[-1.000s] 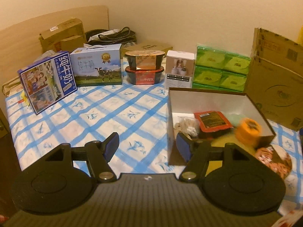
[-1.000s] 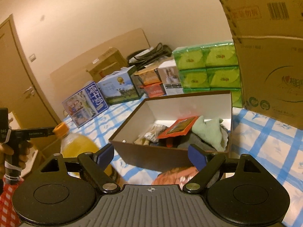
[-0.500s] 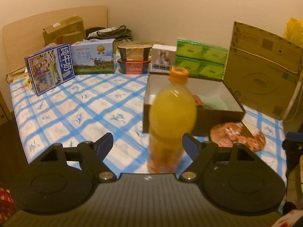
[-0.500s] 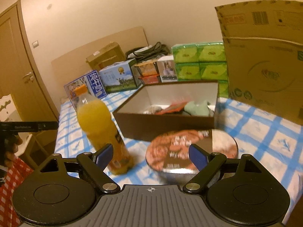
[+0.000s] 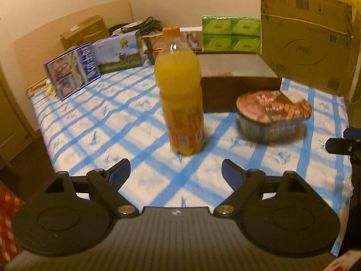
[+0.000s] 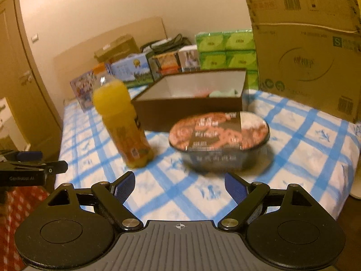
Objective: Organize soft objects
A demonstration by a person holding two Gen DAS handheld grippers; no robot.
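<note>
A brown open box (image 6: 191, 103) stands mid-table and holds a pale green soft cloth (image 6: 222, 93) and a red packet; it also shows in the left wrist view (image 5: 239, 90). My left gripper (image 5: 176, 174) is open and empty, just short of an upright orange juice bottle (image 5: 180, 90). My right gripper (image 6: 179, 187) is open and empty, close in front of a sealed noodle bowl (image 6: 220, 139). The bottle (image 6: 121, 122) stands left of that bowl. The left gripper's tip (image 6: 33, 169) shows at the right view's left edge.
The table has a blue checked cloth (image 5: 101, 124). Milk cartons (image 5: 74, 70), small boxes and green tissue packs (image 5: 230, 33) line the back. A large cardboard box (image 6: 309, 52) stands at the right. A door (image 6: 20, 79) is on the left.
Both grippers have pulled back and dropped lower from the box toward the table's near edge. The bottle and the noodle bowl now stand in front of them. Both stayed open.
</note>
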